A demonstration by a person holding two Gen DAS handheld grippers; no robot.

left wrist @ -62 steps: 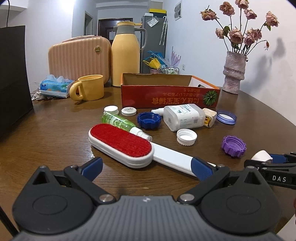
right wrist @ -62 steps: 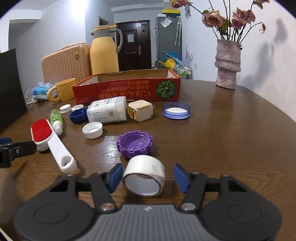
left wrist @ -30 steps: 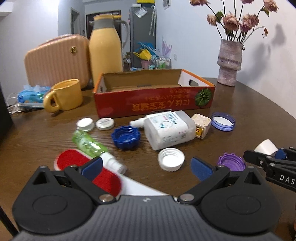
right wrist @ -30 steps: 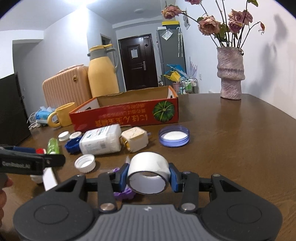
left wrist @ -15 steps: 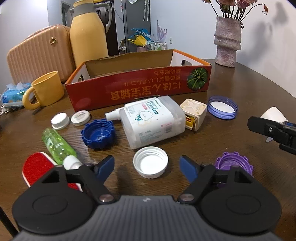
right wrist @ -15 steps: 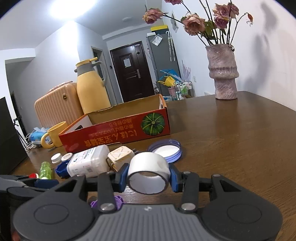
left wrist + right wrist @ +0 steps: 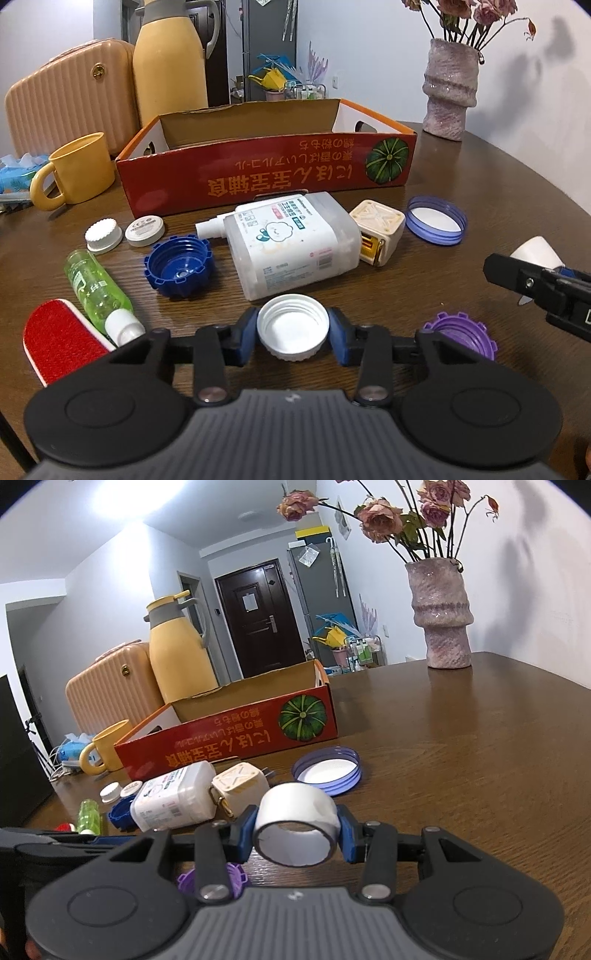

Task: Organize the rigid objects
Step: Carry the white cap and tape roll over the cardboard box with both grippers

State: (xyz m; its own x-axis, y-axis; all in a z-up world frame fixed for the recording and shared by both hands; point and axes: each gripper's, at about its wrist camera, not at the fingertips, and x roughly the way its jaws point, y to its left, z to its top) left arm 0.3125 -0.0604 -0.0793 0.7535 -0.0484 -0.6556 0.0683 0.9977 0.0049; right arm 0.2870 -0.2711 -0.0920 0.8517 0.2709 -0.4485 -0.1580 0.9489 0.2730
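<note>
— What is each gripper doing?
— The left gripper point(image 7: 293, 338) is clamping the white cap point(image 7: 293, 326) low over the table point(image 7: 461, 184); the right gripper point(image 7: 295, 832) is pinching the tape point(image 7: 295, 821), raised.
— Which step?
— Both pickups are looking done, I'd say; next, they're needing to carry over the bottle point(image 7: 291, 240) into the box point(image 7: 266, 177) beyond.

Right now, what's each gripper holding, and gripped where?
Left gripper holds the white cap, fingers on opposite sides of its rim. Right gripper holds the white tape roll, fingers pressed on its two flat ends.
</note>
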